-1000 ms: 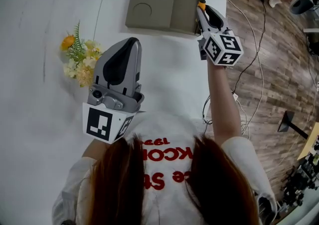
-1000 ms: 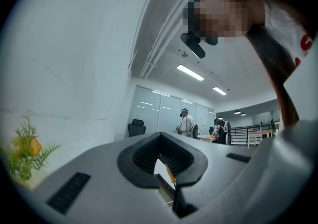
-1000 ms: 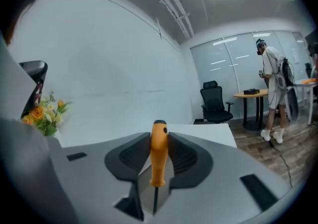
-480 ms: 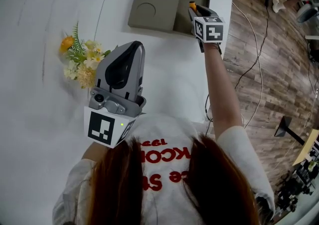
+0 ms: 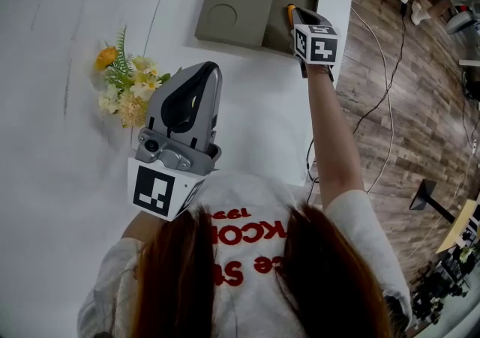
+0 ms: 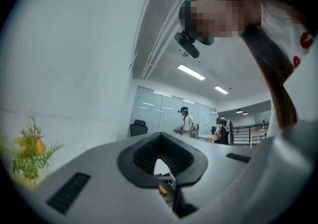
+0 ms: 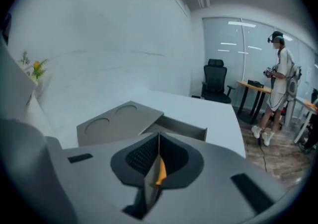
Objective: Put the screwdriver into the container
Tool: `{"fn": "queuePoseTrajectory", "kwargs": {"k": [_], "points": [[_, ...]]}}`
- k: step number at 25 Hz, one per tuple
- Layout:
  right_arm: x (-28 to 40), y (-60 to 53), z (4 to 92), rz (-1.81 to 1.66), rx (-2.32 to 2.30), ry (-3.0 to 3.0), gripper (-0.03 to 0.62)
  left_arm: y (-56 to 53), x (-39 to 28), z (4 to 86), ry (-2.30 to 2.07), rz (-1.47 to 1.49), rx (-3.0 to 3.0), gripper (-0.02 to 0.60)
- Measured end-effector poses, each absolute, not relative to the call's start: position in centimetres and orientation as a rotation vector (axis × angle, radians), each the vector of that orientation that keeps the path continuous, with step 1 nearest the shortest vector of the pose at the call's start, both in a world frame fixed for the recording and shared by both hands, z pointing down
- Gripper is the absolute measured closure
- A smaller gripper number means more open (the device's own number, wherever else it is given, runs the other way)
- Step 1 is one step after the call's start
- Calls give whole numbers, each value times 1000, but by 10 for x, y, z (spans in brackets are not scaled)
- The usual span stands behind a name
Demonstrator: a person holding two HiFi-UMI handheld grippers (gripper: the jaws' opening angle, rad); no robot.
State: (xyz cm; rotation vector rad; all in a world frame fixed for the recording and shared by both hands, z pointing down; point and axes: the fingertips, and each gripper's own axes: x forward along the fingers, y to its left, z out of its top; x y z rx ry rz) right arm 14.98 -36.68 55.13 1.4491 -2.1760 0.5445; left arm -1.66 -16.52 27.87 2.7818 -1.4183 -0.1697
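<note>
The grey-brown container (image 5: 232, 3) lies at the table's far side, with two round recesses on its lid and an open compartment (image 5: 279, 8) on the right. My right gripper (image 5: 295, 13) reaches down into that compartment. Its jaws have just been closing and now meet, with the screwdriver's orange handle (image 5: 290, 14) sticking out at the tips. In the right gripper view, a sliver of the screwdriver (image 7: 160, 171) shows in the seam of the right gripper (image 7: 159, 138), in front of the container (image 7: 119, 121). My left gripper (image 5: 204, 70) hovers shut and holds nothing near my body.
A small bunch of yellow and orange flowers (image 5: 124, 85) lies on the white table (image 5: 247, 104) left of my left gripper. The table's right edge runs close beside the container, with wooden floor and cables (image 5: 375, 104) beyond. Other people stand far back in the room.
My right gripper has dropped from above the container's right edge into the open compartment and shifted slightly left, with the orange handle at its tips. The left gripper has stayed put.
</note>
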Motion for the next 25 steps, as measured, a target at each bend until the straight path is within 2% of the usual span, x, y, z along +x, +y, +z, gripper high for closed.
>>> {"fn": "queuePoseTrajectory", "kwargs": {"k": [12,25], "points": [[166,-283,379,271,1758,-2547,589,-158,-15,263,-1403,-212,2824,575],[167,-180,300,163,1926,-2624,589,-134,-18,238,-1370,-274,2874,575]]}}
